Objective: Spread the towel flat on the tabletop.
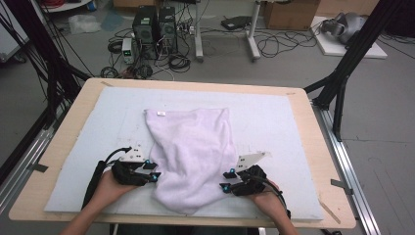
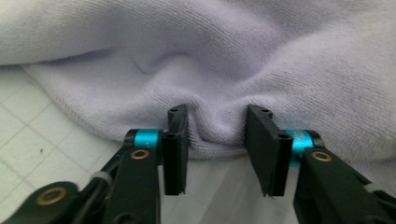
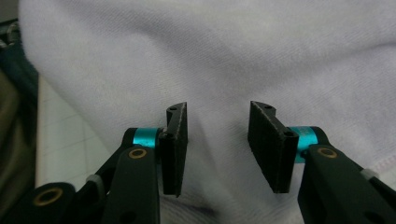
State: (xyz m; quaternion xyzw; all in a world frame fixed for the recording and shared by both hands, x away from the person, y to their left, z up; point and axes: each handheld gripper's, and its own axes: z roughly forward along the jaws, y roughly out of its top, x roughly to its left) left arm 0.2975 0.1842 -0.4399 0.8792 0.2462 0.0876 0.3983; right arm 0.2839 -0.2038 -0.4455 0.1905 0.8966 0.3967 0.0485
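A pale lilac towel [image 1: 193, 152] lies crumpled on the grey mat, wider at the far end with a small label at its far left corner. My left gripper [image 1: 155, 175] is at the towel's near left edge, open, and a bunched fold of the hem [image 2: 215, 135] bulges between its jaws. My right gripper [image 1: 226, 180] is at the towel's near right edge, open, its jaws spread over the towel's surface [image 3: 219, 93] with cloth lying between and under them.
The grey mat [image 1: 274, 122] covers a wooden table [image 1: 318, 147]. A person's hands come in from the near edge. Beyond the table stand computer towers [image 1: 155, 24], cables and black frame legs [image 1: 342, 73] on the floor.
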